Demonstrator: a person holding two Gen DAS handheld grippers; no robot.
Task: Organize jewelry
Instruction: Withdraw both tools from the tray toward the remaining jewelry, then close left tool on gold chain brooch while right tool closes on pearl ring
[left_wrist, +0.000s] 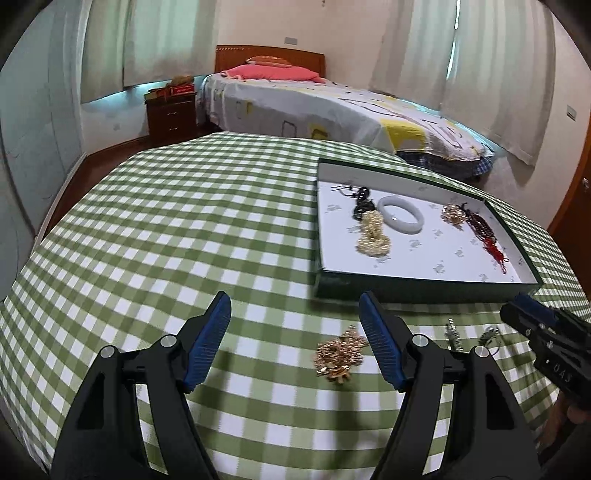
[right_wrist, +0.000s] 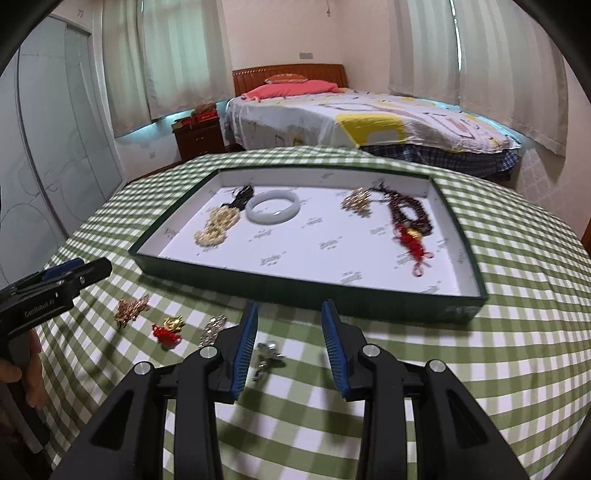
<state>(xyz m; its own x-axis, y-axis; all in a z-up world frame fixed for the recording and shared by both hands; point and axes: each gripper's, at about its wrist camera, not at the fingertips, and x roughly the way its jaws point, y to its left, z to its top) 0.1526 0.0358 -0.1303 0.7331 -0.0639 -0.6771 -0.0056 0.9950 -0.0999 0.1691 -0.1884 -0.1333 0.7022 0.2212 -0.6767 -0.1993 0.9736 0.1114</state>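
A green tray with a white floor (left_wrist: 424, 291) (right_wrist: 295, 291) sits on the checked table. In it lie a pearl piece (left_wrist: 373, 236) (right_wrist: 216, 227), a white bangle (left_wrist: 402, 214) (right_wrist: 272, 206), a gold brooch (left_wrist: 453, 214) (right_wrist: 357, 201) and dark beads with a red tassel (left_wrist: 487, 236) (right_wrist: 410, 221). Loose on the cloth lie a gold piece (left_wrist: 340, 356) (right_wrist: 129, 310), a red and gold charm (right_wrist: 168, 328) and two silver pieces (right_wrist: 212, 328) (right_wrist: 267, 356). My left gripper (left_wrist: 295, 339) is open above the gold piece. My right gripper (right_wrist: 290, 343) is open, just above one silver piece.
The table has a green and white checked cloth (left_wrist: 184, 221) (right_wrist: 517, 295). A bed (left_wrist: 314, 99) stands behind the table, with a wooden nightstand (left_wrist: 171, 112) to its left. Curtains cover the windows. My right gripper shows at the left wrist view's right edge (left_wrist: 543, 332).
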